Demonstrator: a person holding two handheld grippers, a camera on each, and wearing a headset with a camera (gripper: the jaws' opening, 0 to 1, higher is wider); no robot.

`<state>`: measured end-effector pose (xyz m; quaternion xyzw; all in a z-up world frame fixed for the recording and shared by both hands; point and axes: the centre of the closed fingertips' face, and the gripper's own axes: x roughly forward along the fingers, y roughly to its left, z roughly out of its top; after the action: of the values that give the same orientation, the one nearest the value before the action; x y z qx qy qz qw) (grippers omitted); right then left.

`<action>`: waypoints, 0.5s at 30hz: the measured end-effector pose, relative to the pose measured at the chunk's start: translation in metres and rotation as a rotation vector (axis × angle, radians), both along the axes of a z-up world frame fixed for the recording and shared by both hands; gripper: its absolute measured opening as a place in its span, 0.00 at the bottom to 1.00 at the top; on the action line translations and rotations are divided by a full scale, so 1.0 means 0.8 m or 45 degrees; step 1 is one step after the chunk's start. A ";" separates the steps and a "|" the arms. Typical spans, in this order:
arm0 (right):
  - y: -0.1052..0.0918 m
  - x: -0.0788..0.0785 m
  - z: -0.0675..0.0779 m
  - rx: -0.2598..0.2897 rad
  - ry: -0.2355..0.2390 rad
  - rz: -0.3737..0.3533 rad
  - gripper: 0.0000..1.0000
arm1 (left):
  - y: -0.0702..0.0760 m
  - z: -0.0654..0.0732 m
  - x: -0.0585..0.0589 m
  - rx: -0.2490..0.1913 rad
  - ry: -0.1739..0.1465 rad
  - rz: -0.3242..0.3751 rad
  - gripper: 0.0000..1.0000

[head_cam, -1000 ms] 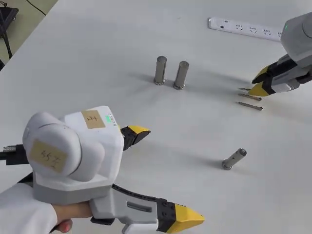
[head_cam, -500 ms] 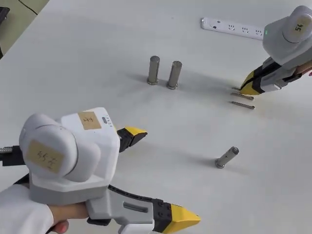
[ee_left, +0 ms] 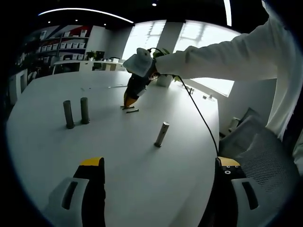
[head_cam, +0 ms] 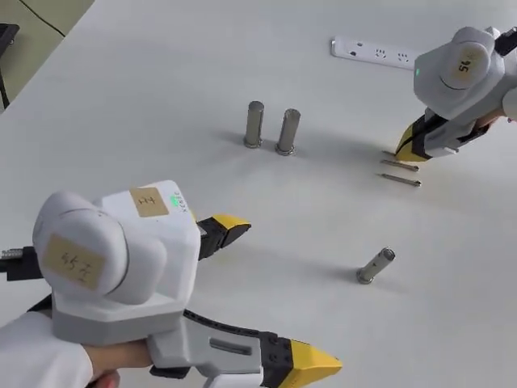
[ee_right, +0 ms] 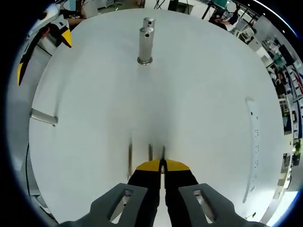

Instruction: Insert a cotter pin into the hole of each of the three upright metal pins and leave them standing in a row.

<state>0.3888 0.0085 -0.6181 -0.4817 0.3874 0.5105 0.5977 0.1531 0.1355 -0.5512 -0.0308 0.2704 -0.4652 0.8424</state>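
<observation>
- Two grey cylindrical metal pins (head_cam: 254, 124) are seen upright, side by side; a third pin (head_cam: 376, 265) lies flat on the white table (head_cam: 121, 97).
- Thin cotter pins (ee_right: 130, 158) lie at the right gripper (ee_right: 162, 164), whose jaws are pressed together.
- The left gripper (ee_left: 159, 161) is held wide open.

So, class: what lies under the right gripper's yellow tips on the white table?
Three cotter pins lie on the table at the shut right gripper. Two run under its tips; whether one is pinched is hidden.

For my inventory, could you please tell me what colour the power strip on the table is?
White; the power strip shows best in the head view.
</observation>
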 end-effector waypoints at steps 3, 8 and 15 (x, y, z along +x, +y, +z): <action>-0.002 0.001 0.002 0.002 -0.029 -0.025 0.00 | -0.001 0.000 -0.002 0.014 -0.003 -0.010 0.96; 0.000 0.008 0.021 0.062 -0.112 -0.087 0.00 | -0.004 0.007 -0.002 0.014 -0.009 -0.013 0.96; 0.018 -0.012 0.077 0.280 -0.210 -0.088 0.00 | -0.010 0.023 0.003 0.017 -0.020 -0.038 0.90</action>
<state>0.3793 0.0227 -0.5566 -0.4399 0.2950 0.4879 0.6939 0.1551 0.1279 -0.5324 -0.0174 0.2671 -0.4761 0.8377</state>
